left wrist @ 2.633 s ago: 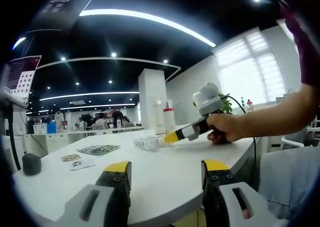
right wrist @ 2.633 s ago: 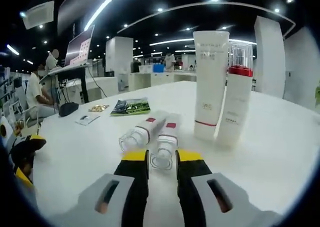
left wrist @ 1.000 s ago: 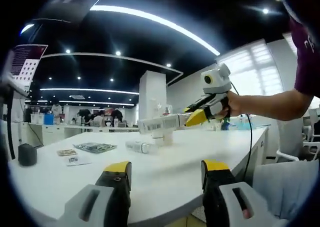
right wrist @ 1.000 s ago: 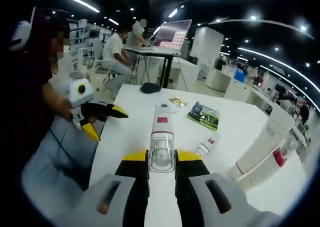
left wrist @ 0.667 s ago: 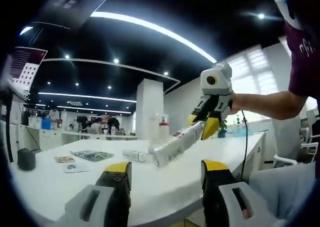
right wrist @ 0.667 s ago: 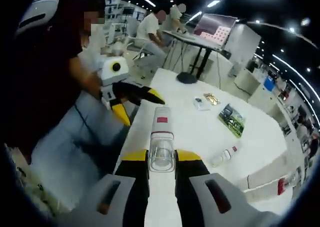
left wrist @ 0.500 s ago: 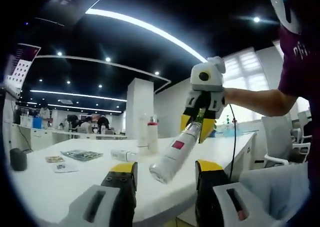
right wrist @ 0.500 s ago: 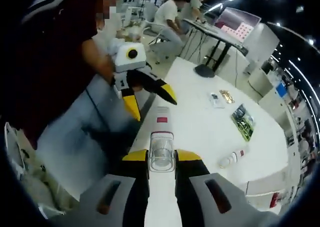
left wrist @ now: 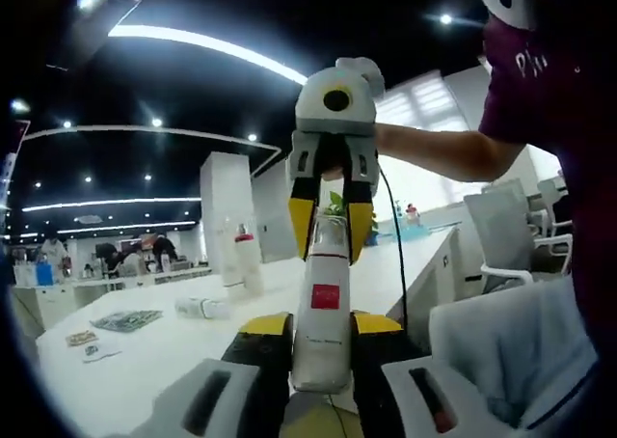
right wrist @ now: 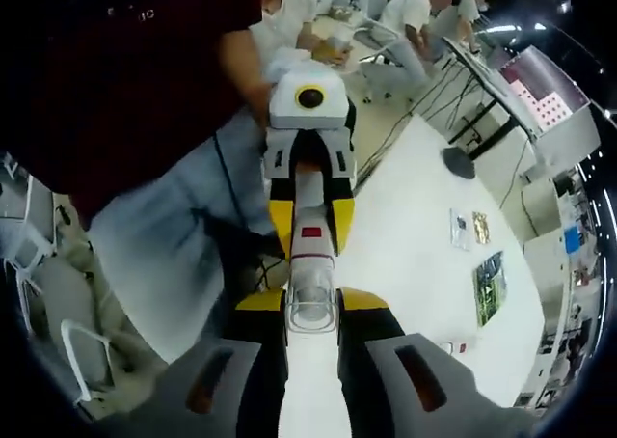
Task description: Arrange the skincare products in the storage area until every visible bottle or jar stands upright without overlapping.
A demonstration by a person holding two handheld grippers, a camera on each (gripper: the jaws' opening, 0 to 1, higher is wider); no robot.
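Bottle (left wrist: 324,308) red-labelled, writing unreadable, between both grippers' fingers.

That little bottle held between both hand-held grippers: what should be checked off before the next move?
1. Right hand-held gripper clamps the bottle's clear cap end: ok.
2. Left hand-held gripper jaws around the other end: ok; firm grip: cannot tell.
3. Bottle is off the white table: ok.
4. Two tall bottles stand upright: ok.
5. Another small bottle lies on its side: not ok.
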